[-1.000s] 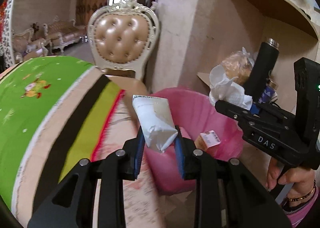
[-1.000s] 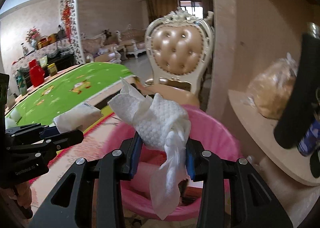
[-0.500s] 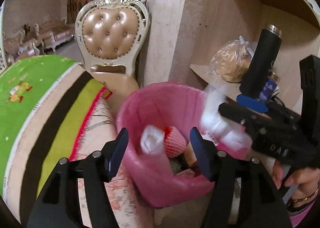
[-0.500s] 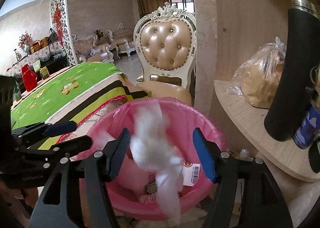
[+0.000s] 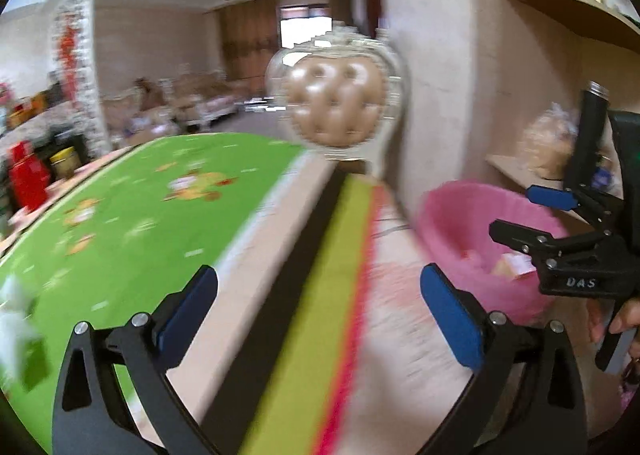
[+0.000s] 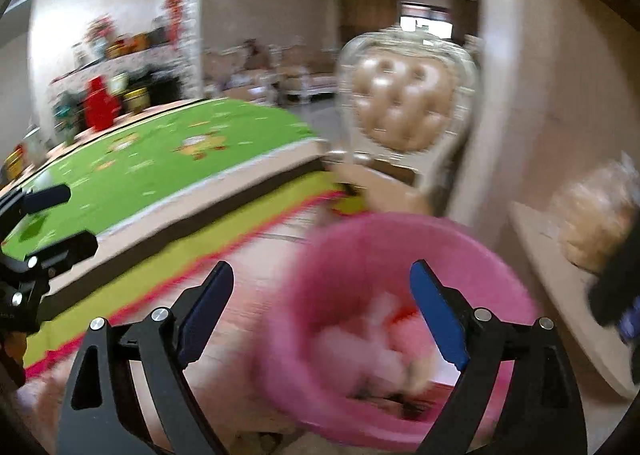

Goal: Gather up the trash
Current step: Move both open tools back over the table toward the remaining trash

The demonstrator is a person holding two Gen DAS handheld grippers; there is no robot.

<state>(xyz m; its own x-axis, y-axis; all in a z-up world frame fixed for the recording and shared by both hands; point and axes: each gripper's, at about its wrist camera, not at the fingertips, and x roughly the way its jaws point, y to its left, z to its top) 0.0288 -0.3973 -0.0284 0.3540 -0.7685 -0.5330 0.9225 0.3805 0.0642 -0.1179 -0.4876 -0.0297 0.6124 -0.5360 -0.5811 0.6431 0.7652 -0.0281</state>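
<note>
The pink trash bin (image 6: 360, 239) stands beside the table and holds blurred white and red trash (image 6: 376, 331). My right gripper (image 6: 322, 275) hovers over the bin's left rim; its jaws are opening and nothing is between them. My left gripper (image 5: 318, 287) points at the striped edge of the table cloth (image 5: 320, 295); its jaws are opening too and hold nothing. The bin (image 5: 472, 223) lies to its right, with the right gripper (image 5: 520, 211) above it. A white crumpled tissue (image 5: 12, 315) lies on the green cloth at the far left. The left gripper (image 6: 76, 219) shows at the left edge of the right wrist view.
A tufted beige chair (image 5: 340, 111) stands behind the table's end. A wall shelf (image 6: 560, 275) on the right carries a bagged loaf (image 6: 596, 215) and a black flask (image 5: 588, 135). Red and yellow containers (image 5: 28, 175) sit at the table's far side. A hand (image 5: 624, 311) holds the right gripper.
Both grippers opened: the white pouch and the tissue dropped from them into the pink bin. Both views then swung left, toward the table.
</note>
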